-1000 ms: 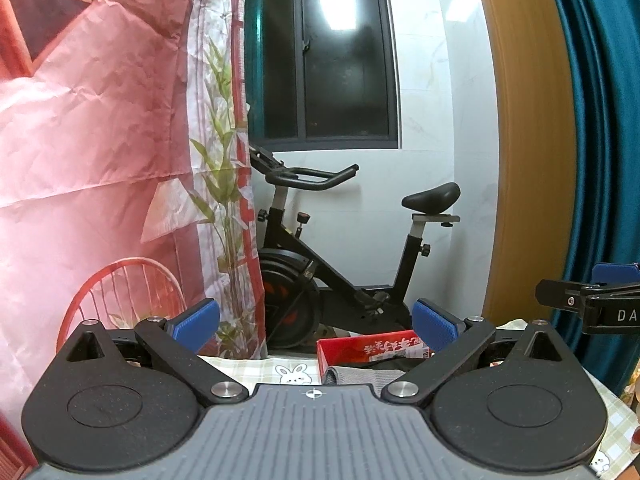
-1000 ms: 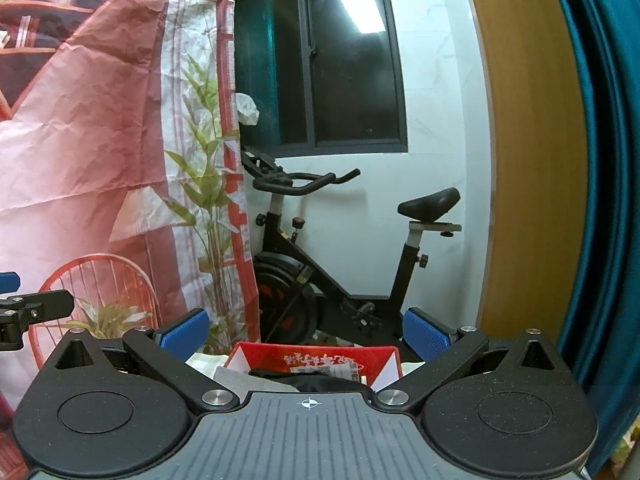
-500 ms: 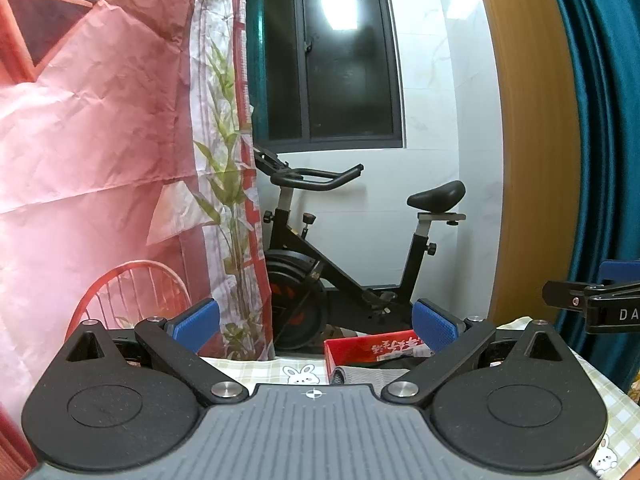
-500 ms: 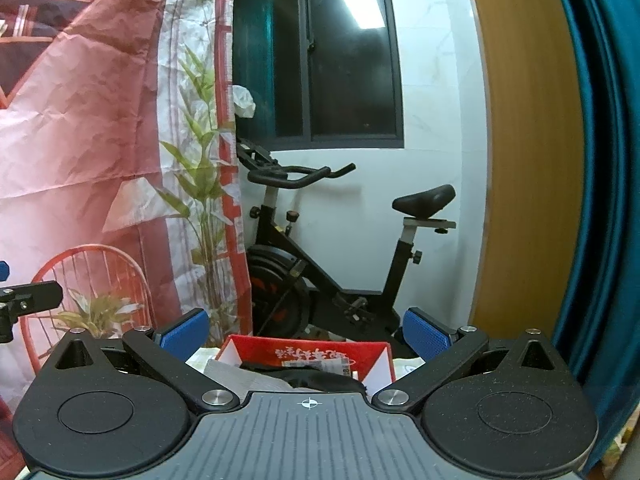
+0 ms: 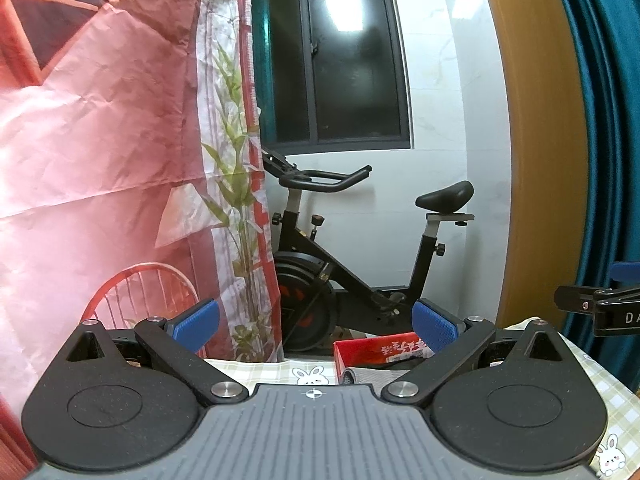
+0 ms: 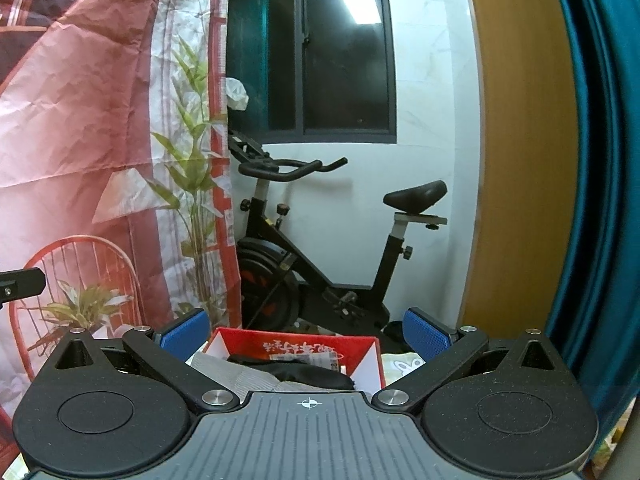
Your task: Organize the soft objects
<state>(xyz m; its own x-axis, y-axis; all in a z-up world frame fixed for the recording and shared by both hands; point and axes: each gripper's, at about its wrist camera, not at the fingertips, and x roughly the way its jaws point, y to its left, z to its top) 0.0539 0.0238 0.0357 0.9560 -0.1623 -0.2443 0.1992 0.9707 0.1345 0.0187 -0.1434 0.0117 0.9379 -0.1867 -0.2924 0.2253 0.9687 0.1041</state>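
Observation:
A red cardboard box sits on the table just ahead of my right gripper, which is open and empty above it. Inside the box lie a grey cloth and a dark soft item. In the left wrist view the same red box lies ahead and right of centre, with a grey fabric edge showing at it. My left gripper is open with nothing between its blue pads. The right gripper's finger pokes in at the far right edge.
A checked tablecloth with rabbit prints covers the table. Behind it stand an exercise bike, a red printed backdrop sheet on the left, a wooden door frame and a teal curtain on the right.
Both views have drifted slightly sideways: the bike and box have shifted right in the left view and left in the right view. Both grippers stay open and empty.

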